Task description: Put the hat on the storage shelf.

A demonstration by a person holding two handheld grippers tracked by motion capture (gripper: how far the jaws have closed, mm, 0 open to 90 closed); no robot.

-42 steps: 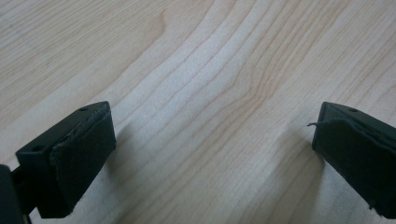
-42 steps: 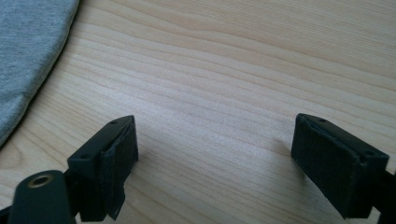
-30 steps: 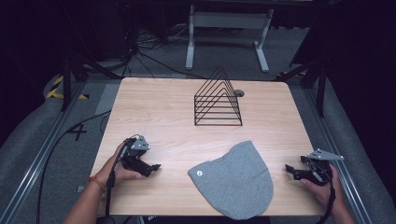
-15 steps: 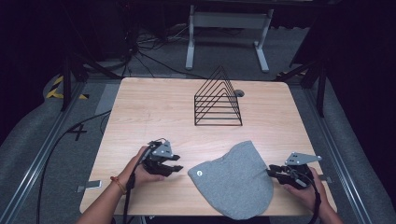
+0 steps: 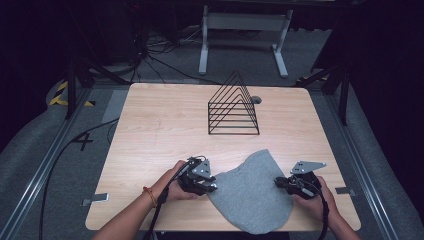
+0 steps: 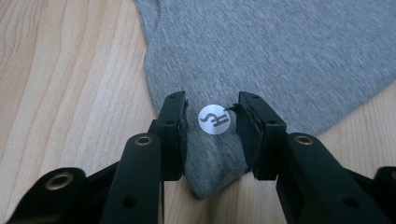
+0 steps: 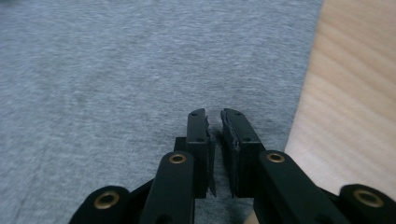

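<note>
- Grey cloth (image 5: pixel 252 195) lies at the tabletop's (image 5: pixel 165 125) six o'clock edge.
- Left tongs (image 6: pixel 212 128) gape around its white-stickered corner; bite deep.
- Right tongs (image 7: pixel 215 140) nearly closed, apparently pinching fabric; lift evenly.

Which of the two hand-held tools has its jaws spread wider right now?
The left tool: its jaws stand apart around the round white label on the grey cloth. The right tool shows just a narrow slit.
</note>
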